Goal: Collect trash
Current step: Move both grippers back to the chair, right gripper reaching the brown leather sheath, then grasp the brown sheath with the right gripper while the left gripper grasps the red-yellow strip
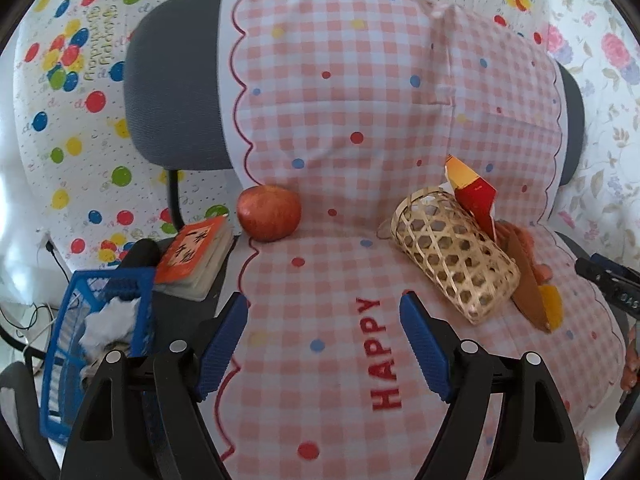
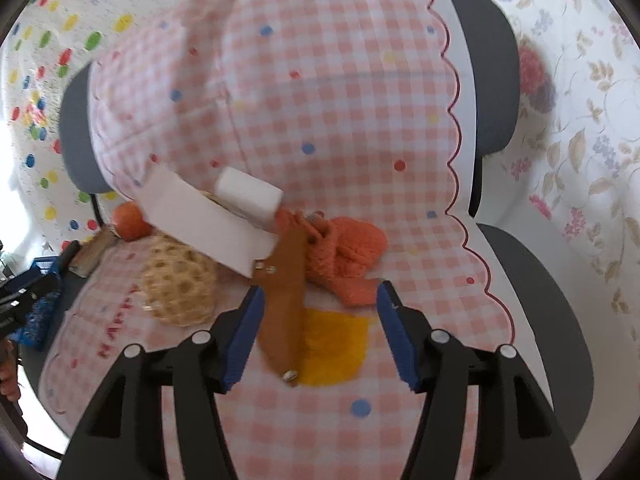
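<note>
— Trash is seen where, exactly?

— A folded carton (image 1: 472, 196) (red and yellow outside, white on the side shown in the right wrist view) is propped against the far end of a woven basket (image 1: 454, 254), which lies on its side on a pink checked cloth (image 1: 340, 120) spread over a grey chair (image 1: 172, 80). A brown strip (image 2: 286, 292) and a yellow scrap (image 2: 336, 350) are laid flat on the cloth just beside the basket, with an orange knitted piece (image 2: 344, 256) behind them. A blue crate (image 1: 60, 360) at the seat's left edge is seen to hold crumpled white paper (image 1: 110, 322).

— And the claws?

— The left gripper (image 1: 324, 346) is held wide apart over the cloth, near the word HAPPY, with nothing between its blue pads. The right gripper (image 2: 318, 336) is spread wide as well; the brown strip and the yellow scrap are framed between its fingers (image 2: 242, 340), but whether the left pad touches the strip cannot be told.

— Anything else on the seat?

— An apple (image 1: 269, 213) is set at the cloth's left edge, and a small orange book (image 1: 196, 256) lies just beside it, between apple and crate.
</note>
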Demonstrator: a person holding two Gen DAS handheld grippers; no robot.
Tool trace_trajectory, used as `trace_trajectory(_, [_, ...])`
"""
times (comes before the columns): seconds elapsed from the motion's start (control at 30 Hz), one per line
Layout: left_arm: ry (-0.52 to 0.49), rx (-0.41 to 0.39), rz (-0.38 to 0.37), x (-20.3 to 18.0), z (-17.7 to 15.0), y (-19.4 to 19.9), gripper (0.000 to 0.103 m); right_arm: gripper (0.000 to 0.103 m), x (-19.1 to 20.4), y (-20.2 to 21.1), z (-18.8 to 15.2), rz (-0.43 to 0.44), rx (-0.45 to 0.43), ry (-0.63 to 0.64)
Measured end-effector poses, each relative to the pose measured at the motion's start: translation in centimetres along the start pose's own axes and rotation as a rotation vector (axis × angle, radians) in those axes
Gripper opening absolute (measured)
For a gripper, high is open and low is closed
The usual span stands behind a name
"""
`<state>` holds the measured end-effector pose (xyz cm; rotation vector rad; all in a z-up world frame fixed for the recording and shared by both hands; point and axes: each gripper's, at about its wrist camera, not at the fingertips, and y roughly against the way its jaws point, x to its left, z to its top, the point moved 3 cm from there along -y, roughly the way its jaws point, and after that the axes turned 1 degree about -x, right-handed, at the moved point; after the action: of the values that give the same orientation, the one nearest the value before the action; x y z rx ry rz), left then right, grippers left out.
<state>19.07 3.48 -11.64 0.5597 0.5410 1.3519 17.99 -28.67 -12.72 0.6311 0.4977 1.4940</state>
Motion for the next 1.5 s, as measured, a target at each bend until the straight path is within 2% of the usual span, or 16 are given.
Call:
trace_trajectory(0.13, [-0.003,0.011,-0.001,-0.8,0.7,-1.9,0.078,0.057,-1.2,-2.8,0.3,0.000,0.041,-0.010])
trace_trajectory(0.17, [-0.002,0.015,-0.006,-1.0,0.8,-2.3,0.078,0.051,-1.4,-3.3,0.2,0.017,0.050,-0.017])
trace_trajectory(0.3, [-0.019,0.028,-0.018,-2.2,0.9,-3.5,0.078,0.048,-0.2,-4.6,-0.5,0.174,0.109,-0.021])
trace_trajectory(0.37, [-0.019,0.036,-0.028,-2.7,0.9,-3.9,0.078,0.048,0.9,-5.4,-1.0,0.215,0.148,-0.012])
trace_trajectory(0.53, [-0.032,0.038,-0.053,-3.9,0.9,-3.8,0.078,0.052,2.1,-7.7,-1.3,0.195,0.192,-0.018])
trace_trajectory(0.67, [-0.049,0.039,-0.074,-5.1,0.6,-3.1,0.079,0.052,2.4,-8.2,-1.1,0.237,0.194,-0.071])
trace_trajectory(0.7, [-0.057,0.039,-0.080,-5.5,0.5,-2.9,0.079,0.051,2.5,-8.0,-1.1,0.247,0.188,-0.075])
trace_trajectory(0.73, [-0.064,0.038,-0.085,-5.9,0.5,-2.8,0.079,0.046,2.5,-7.6,-1.1,0.249,0.177,-0.075])
trace_trajectory(0.77, [-0.069,0.038,-0.088,-6.2,0.5,-2.7,0.079,0.038,2.6,-6.9,-1.1,0.239,0.163,-0.070])
trace_trajectory(0.8, [-0.073,0.040,-0.094,-6.6,0.5,-2.6,0.078,0.023,2.5,-6.2,-1.1,0.238,0.154,-0.072])
trace_trajectory(0.87, [-0.073,0.039,-0.109,-7.2,0.6,-2.4,0.079,0.015,1.9,-4.5,-1.0,0.246,0.115,-0.092])
trace_trajectory(1.1, [-0.079,0.007,-0.175,-10.5,2.9,-2.5,0.079,0.013,0.8,2.7,-0.7,0.059,-0.059,0.023])
trace_trajectory(1.27, [-0.058,0.021,-0.184,-11.7,5.2,-4.9,0.074,0.013,-0.8,4.3,-0.6,0.002,-0.101,0.032])
trace_trajectory(1.37, [-0.028,0.051,-0.189,-11.7,6.1,-6.3,0.059,0.013,-2.0,4.3,-0.9,-0.006,-0.100,0.007])
trace_trajectory(1.4, [-0.014,0.064,-0.195,-11.7,6.4,-6.8,0.051,0.014,-2.2,4.5,-1.1,-0.006,-0.098,0.002])
trace_trajectory(1.5, [-0.014,0.102,-0.203,-12.1,6.7,-7.9,0.042,0.014,-2.5,4.1,-1.5,-0.002,-0.086,-0.012])
